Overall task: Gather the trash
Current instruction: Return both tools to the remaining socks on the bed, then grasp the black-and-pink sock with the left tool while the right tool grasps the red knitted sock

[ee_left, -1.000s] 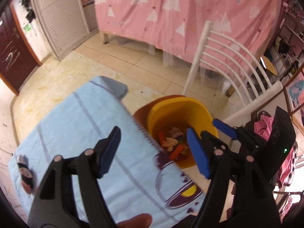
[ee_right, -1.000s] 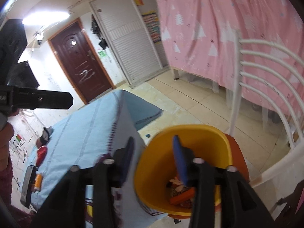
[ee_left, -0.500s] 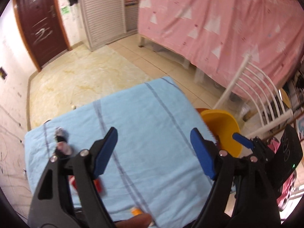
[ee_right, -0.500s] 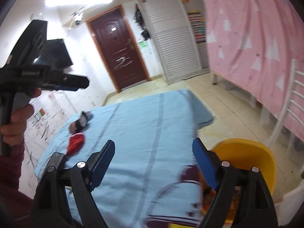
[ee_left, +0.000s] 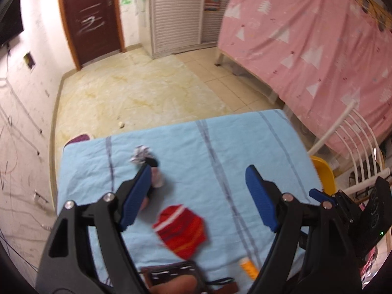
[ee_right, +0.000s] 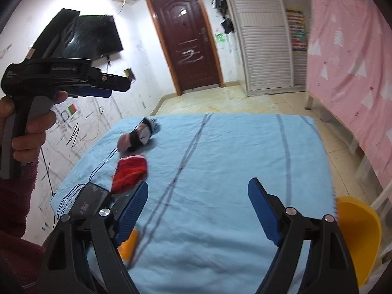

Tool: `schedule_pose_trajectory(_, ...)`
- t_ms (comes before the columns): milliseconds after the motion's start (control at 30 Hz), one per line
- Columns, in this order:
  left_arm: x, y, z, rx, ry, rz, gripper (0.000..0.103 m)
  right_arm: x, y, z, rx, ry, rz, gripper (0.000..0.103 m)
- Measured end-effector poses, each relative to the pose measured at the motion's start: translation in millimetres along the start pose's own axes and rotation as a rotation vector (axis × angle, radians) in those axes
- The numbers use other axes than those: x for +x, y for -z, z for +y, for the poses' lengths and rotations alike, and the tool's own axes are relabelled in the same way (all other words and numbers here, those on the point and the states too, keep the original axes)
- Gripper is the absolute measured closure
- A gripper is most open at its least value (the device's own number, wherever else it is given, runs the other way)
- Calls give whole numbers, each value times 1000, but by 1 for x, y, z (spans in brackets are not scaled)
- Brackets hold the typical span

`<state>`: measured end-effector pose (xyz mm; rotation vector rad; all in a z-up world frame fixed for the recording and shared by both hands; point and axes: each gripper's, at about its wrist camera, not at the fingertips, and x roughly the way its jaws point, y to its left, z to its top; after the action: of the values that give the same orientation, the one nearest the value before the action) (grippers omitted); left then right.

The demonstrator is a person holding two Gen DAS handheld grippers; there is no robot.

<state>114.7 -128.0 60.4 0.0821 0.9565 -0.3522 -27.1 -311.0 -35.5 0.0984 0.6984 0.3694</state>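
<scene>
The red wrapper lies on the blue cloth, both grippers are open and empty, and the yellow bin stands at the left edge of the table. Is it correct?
Not quite: the yellow bin stands at the right edge of the blue cloth, as the right wrist view shows. The red wrapper, left gripper and right gripper are as stated.

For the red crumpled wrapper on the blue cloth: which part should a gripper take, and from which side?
The red wrapper lies flat and crumpled on the blue cloth, clear of its neighbours. Probably best from above, jaws across its puffed middle, where the folds give something to pinch. The open left gripper is nearest.
</scene>
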Motion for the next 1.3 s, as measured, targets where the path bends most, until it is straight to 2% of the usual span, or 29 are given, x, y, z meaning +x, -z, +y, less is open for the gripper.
schedule_pose_trajectory(133, 11, 4, 33, -51, -1, 20, 28, 19, -7, 22, -39, -20, 30, 26)
schedule_pose_trajectory(333, 31, 13, 60, -95, 33, 62, 28, 47, -17, 53, -83, -30, 69, 26)
schedule_pose_trajectory(900, 82, 44, 102, -134, 68, 168, 28, 120, -25, 108, -152, -64, 194, 23)
schedule_pose_trajectory(1067, 95, 49, 102, -129, 93, 198, 41, 139, -23, 119, -177, -81, 244, 23)
schedule_pose_trajectory(1133, 100, 51, 104, -140, 103, 205, 56, 146, -23, 124, -189, -82, 267, 23)
schedule_pose_trajectory(1300, 104, 51, 113, -161, 123, 200, 63, 158, -25, 128, -200, -65, 305, 23)
